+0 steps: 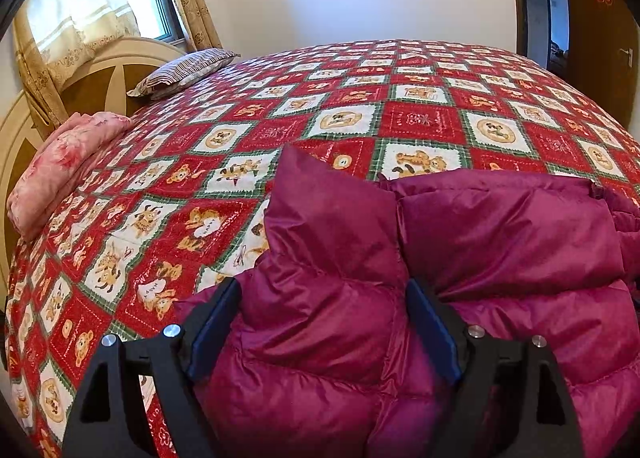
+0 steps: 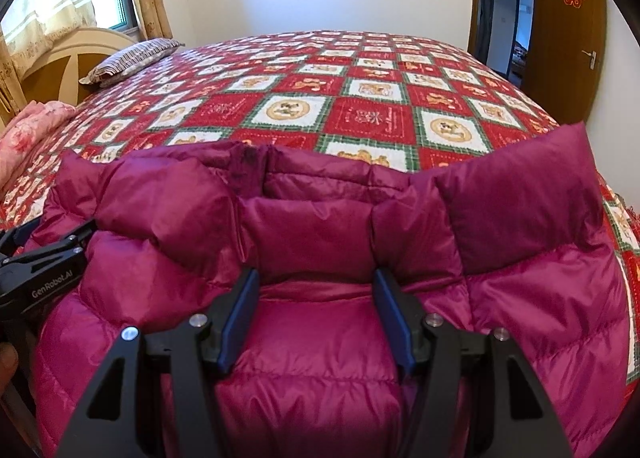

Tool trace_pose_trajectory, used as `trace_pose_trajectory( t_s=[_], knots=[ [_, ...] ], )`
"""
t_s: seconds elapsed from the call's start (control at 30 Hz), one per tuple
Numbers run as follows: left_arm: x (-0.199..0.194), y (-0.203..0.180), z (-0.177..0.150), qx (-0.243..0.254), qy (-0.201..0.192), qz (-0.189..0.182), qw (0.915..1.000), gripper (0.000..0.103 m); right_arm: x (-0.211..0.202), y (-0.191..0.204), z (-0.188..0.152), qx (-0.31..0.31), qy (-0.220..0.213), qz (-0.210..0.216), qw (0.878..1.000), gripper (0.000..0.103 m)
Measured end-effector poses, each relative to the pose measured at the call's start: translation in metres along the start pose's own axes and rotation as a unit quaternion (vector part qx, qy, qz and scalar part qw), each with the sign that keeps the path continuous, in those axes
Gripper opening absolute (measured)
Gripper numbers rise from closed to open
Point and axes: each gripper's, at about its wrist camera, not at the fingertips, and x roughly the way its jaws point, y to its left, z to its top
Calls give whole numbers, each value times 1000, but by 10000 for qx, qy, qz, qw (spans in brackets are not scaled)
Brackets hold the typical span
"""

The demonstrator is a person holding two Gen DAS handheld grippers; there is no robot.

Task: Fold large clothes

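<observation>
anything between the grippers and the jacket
Nothing visible. Both the left gripper and right gripper have open fingers already straddling puffy folds of the jacket on the bed.

We see a red teddy-bear bedspread [image 1: 360,105] mid-frame, a striped pillow [image 1: 186,71] and pink pillow [image 1: 60,173] at left, and a wooden door [image 2: 568,29] upper right.

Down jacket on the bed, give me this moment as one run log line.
jacket: magenta, puffy, bunched on bed | left gripper: fabric between fingers | right gripper: fabric between fingers | fold: unfinished
</observation>
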Motion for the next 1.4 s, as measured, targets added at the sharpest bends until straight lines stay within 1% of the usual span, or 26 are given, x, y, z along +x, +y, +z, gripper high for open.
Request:
trace_pose_trajectory(
  t_s=[0.27, 0.37, 0.4, 0.47, 0.5, 0.57, 0.63, 0.67, 0.7, 0.73, 0.83, 0.93, 1.17, 1.4],
  knots=[
    [1, -4, 1, 114, 55, 144, 9998, 85, 2, 2, 0, -36, 48, -54, 10000, 63],
    [-8, -2, 7, 64, 271, 244, 9993, 85, 0, 6, 3, -153, 111, -172, 9997, 62],
    [-21, 3, 10, -104, 303, 124, 9994, 85, -9, 7, 5, -160, 96, -272, 9995, 61],
    [-47, 7, 12, -386, 60, -177, 9991, 85, -37, 5, 7, 132, -310, -288, 9990, 63],
    [-56, 6, 12, -445, -62, -280, 9986, 85, -51, 6, 7, 256, -487, -251, 9982, 64],
    [-67, -4, 8, -392, -201, -340, 9985, 86, -60, 12, 2, 322, -514, -149, 9980, 64],
    [-61, -17, 4, -231, -185, -249, 9993, 86, -52, 19, -4, 264, -405, -134, 9987, 64],
    [-54, -23, 0, -145, -104, -156, 9997, 86, -43, 23, -9, 163, -315, -184, 9992, 64],
    [-46, -28, -3, -90, 38, -122, 9999, 86, -33, 24, -14, 124, -189, -199, 9995, 64],
    [-39, -31, -7, -81, 121, -128, 9998, 86, -28, 24, -17, 143, -150, -189, 9996, 64],
    [-35, -31, -13, -135, 20, -161, 9998, 86, -23, 24, -16, 144, -168, -190, 9996, 65],
    [-32, -31, -14, -173, 35, -173, 9997, 87, -17, 24, -16, 110, -82, -217, 9997, 65],
    [-25, -33, -16, -152, 143, -134, 9997, 89, -15, 27, -19, 79, -63, -249, 9996, 66],
    [-23, -34, -17, -168, 157, -141, 9996, 90, -12, 27, -19, 70, -53, -272, 9996, 66]
  ],
)
